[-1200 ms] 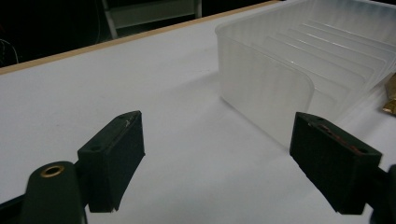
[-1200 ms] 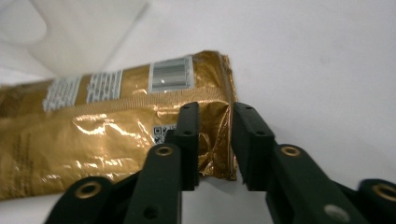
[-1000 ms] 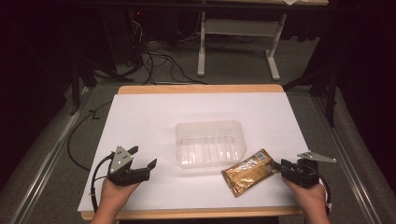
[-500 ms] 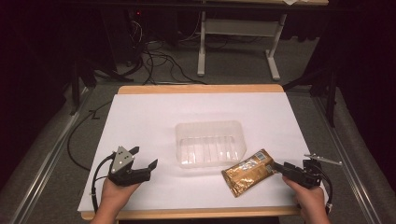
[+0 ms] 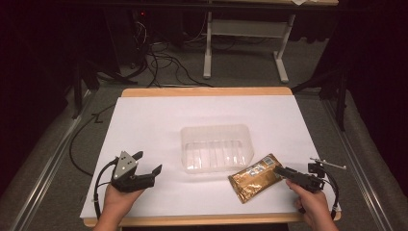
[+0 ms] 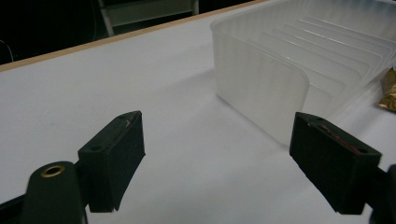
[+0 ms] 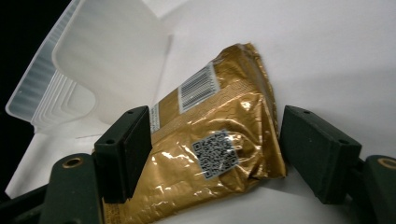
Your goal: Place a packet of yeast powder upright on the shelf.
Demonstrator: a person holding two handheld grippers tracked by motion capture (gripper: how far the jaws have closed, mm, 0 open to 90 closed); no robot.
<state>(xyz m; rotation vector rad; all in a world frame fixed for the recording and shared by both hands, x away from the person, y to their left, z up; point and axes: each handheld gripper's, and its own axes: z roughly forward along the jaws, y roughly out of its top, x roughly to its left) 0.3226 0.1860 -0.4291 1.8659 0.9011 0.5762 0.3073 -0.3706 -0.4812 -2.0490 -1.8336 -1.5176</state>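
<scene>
My right gripper (image 7: 215, 154) has its jaws apart, straddling the near end of the gold foil pouch (image 7: 219, 140); nothing clamped yet, pads look clear of the foil on both sides. The pouch lies flat on the white table cover (image 5: 159, 125) at the front right, just beside the clear plastic tray (image 5: 216, 147), its far corner touching or nearly touching the tray wall, can't tell which. My guess on handling: light, soft, crinkly, slick foil, contents shift when squeezed, so a mid-body pinch would likely bulge and slip. Better bet is the flat crimped seal along the edge, or closing across the width near this end where it's thinnest. It will probably droop from one end once lifted, so the carry over the tray rim should clear it well. The tray looks thin, light and flexible, so it would likely skid if bumped. My left gripper (image 5: 146, 163) sits at the front left with jaws wide apart, holding nothing, aimed at the tray's near corner (image 6: 280, 93). Hard to make out: what's inside the pouch, how full it is, and its underside. The label print is unreadable apart from a barcode (image 7: 198, 88) and a QR code (image 7: 215, 154). In the right gripper view the pouch's bottom is cut off behind my jaws.
</scene>
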